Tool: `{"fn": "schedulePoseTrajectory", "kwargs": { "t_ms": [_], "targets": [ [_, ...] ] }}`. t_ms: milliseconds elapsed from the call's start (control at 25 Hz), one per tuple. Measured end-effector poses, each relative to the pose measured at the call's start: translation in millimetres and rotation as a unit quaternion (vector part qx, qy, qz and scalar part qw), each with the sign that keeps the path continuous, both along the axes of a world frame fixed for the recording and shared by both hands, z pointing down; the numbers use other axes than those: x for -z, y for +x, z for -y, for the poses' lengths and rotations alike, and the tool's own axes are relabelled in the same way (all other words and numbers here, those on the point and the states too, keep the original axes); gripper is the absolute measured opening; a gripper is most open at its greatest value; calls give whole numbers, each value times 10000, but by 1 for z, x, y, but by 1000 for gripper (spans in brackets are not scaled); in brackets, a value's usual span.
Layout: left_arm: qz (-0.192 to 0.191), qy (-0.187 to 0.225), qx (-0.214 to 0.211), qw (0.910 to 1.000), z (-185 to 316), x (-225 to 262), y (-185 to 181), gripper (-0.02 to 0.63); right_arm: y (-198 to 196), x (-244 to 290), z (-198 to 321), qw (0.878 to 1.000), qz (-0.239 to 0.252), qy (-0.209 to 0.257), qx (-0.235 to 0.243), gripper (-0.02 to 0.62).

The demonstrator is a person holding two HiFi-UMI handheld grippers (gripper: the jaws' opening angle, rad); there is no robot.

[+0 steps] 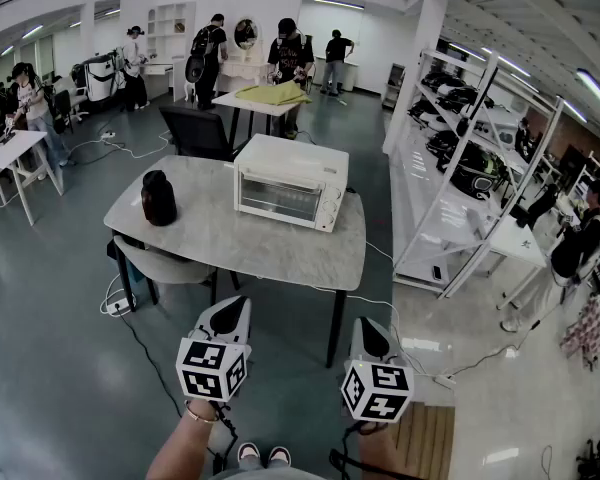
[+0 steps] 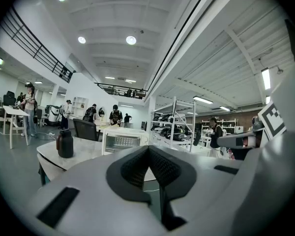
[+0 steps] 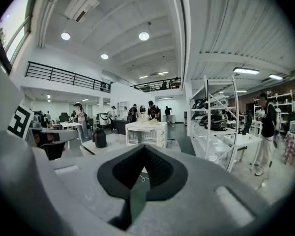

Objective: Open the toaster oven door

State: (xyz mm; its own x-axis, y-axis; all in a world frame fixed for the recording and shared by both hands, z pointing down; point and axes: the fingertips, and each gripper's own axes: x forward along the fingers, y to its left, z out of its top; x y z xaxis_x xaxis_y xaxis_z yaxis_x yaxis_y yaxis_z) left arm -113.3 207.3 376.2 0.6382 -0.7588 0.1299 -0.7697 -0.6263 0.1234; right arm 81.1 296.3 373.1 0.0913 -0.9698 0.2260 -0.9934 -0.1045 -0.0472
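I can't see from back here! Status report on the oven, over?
Left gripper and right gripper shut, empty, short of the table. Toaster oven door closed, untouched. Dark jug sits apart, left of oven.

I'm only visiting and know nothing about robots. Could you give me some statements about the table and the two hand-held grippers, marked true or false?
1. The toaster oven has its door closed. True.
2. The left hand-held gripper grips the oven's door. False: its jaws are together on nothing, and it is short of the table.
3. A dark jug stands on the table, left of the oven in the head view. True.
4. The right hand-held gripper has its jaws wide apart. False: they are together, with nothing between them.
5. The oven sits on the floor. False: it stands on the table.
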Motion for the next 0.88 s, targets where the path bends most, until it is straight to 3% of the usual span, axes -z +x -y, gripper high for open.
{"fn": "schedulePoseTrajectory", "kwargs": {
  "t_ms": [880],
  "targets": [
    [180, -77, -217, 9996, 37, -13, -29, 5, -30, -11, 33, 9998, 136, -115, -92, 5]
  ]
}}
